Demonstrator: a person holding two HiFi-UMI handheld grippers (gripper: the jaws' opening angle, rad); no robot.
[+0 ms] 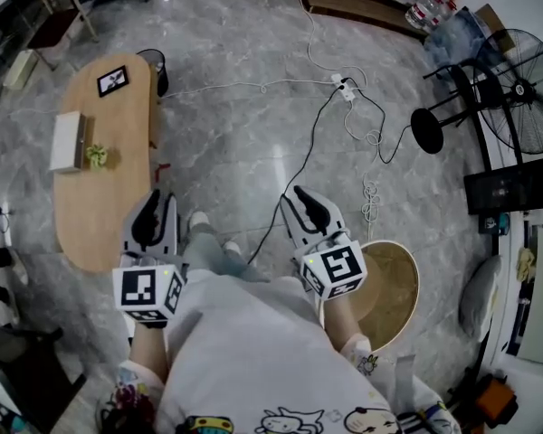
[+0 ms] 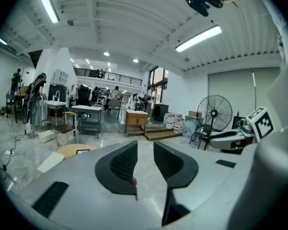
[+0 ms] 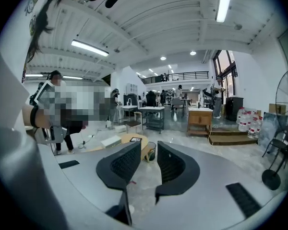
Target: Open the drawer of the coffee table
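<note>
The coffee table [image 1: 104, 179] is a long oval with a wooden top, standing on the marble floor at the left. A dark framed picture [image 1: 112, 80], a white box [image 1: 70, 141] and a small green thing [image 1: 97, 156] lie on it. I cannot make out its drawer in any view. My left gripper [image 1: 154, 217] hovers by the table's near right edge, open and empty. My right gripper [image 1: 309, 208] is held over the floor further right, also open and empty. The table [image 2: 74, 150] shows low and to the left of the left gripper [image 2: 145, 151]. It [image 3: 133, 139] lies just beyond the right gripper [image 3: 149, 153].
A black bin [image 1: 156, 66] stands at the table's far end. Cables [image 1: 344, 107] and a power strip run over the floor ahead. A round wooden stool [image 1: 394, 287] is at my right, with a standing fan [image 1: 523, 89] and a black stool [image 1: 430, 129] beyond. People stand far off.
</note>
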